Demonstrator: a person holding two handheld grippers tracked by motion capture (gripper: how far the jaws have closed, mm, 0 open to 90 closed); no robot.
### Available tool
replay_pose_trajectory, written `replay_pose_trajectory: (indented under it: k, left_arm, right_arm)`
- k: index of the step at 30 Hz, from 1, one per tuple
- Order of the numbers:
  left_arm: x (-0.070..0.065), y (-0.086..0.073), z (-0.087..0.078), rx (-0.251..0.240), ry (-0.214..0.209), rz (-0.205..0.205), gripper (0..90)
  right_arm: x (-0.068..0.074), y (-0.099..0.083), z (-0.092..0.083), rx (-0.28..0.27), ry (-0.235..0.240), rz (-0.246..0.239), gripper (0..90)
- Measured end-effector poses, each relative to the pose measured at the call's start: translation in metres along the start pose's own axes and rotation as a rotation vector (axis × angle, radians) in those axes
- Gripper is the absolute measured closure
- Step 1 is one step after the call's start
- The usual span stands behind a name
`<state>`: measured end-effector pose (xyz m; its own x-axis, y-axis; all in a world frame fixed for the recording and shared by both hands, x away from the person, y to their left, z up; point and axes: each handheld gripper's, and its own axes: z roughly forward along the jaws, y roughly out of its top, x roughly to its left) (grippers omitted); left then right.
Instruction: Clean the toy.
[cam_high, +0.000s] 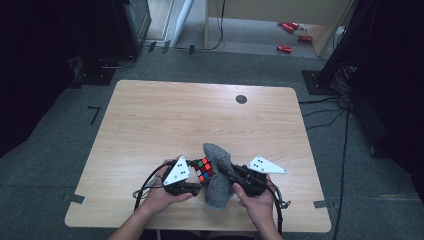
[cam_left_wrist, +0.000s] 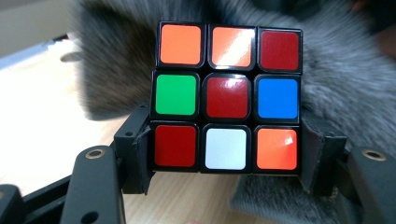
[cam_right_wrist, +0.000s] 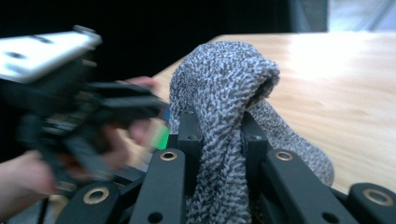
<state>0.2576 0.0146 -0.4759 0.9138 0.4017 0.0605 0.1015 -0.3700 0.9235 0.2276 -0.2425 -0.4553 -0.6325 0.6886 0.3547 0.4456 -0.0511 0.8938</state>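
A scrambled colour cube (cam_left_wrist: 227, 97) with orange, red, green, blue and white stickers sits between the jaws of my left gripper (cam_left_wrist: 227, 161), which is shut on its bottom row. From above, the cube (cam_high: 204, 169) is near the table's front edge, tilted, pressed against a grey knitted cloth (cam_high: 218, 175). My right gripper (cam_right_wrist: 219, 135) is shut on that cloth (cam_right_wrist: 224, 84), which bunches up over the jaws and drapes down between them. In the high view the left gripper (cam_high: 196, 176) and right gripper (cam_high: 226, 175) face each other across the cloth.
The wooden table (cam_high: 165, 120) stretches away behind the hands, with a dark round cap (cam_high: 241, 99) near its far edge. Cables trail from both grippers off the front edge. Red objects (cam_high: 292, 35) lie on the floor beyond.
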Motion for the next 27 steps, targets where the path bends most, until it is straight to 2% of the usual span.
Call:
replay_pose_trajectory:
  k: [2, 4, 6, 9, 12, 14, 17, 20, 23, 25, 27]
  left_arm:
    - [0.001, 0.000, -0.001, -0.007, -0.004, -0.003, 34.6]
    - [0.002, -0.001, 0.000, -0.002, -0.010, -0.011, 34.6]
    - [0.001, -0.001, 0.002, 0.011, -0.008, -0.012, 34.7]
    - [-0.001, -0.002, 0.006, 0.036, 0.000, -0.001, 34.7]
    - [-0.002, 0.000, 0.003, 0.022, 0.000, 0.005, 34.7]
    - [-0.002, 0.002, 0.000, 0.012, 0.007, 0.010, 34.7]
    - [-0.001, 0.003, -0.003, 0.001, 0.009, 0.009, 34.7]
    - [0.000, 0.003, -0.002, -0.002, 0.002, -0.007, 34.7]
    - [0.001, 0.002, 0.001, 0.021, -0.001, -0.024, 34.7]
    - [-0.001, 0.000, 0.005, 0.041, 0.000, -0.021, 34.7]
    - [-0.002, -0.001, 0.006, 0.045, -0.001, -0.018, 34.7]
  right_arm:
    - [-0.011, -0.004, 0.000, 0.019, -0.026, 0.036, 76.1]
    - [-0.016, -0.006, -0.001, 0.032, -0.039, 0.047, 76.2]
    - [-0.012, -0.004, -0.001, 0.027, -0.030, 0.039, 76.2]
    - [0.005, 0.001, 0.000, 0.009, 0.012, 0.000, 76.1]
    - [0.012, 0.004, 0.000, -0.007, 0.027, -0.026, 75.6]
    - [0.007, 0.003, -0.001, -0.007, 0.026, -0.006, 75.4]
    - [-0.006, -0.002, -0.001, 0.005, -0.001, 0.046, 75.6]
    - [-0.009, -0.004, -0.001, 0.019, -0.024, 0.042, 76.1]
    - [0.000, -0.002, -0.001, 0.011, -0.031, 0.013, 76.8]
    - [0.009, 0.001, 0.000, 0.001, -0.005, -0.019, 76.9]
    - [0.016, 0.002, 0.000, 0.000, -0.020, -0.060, 77.0]
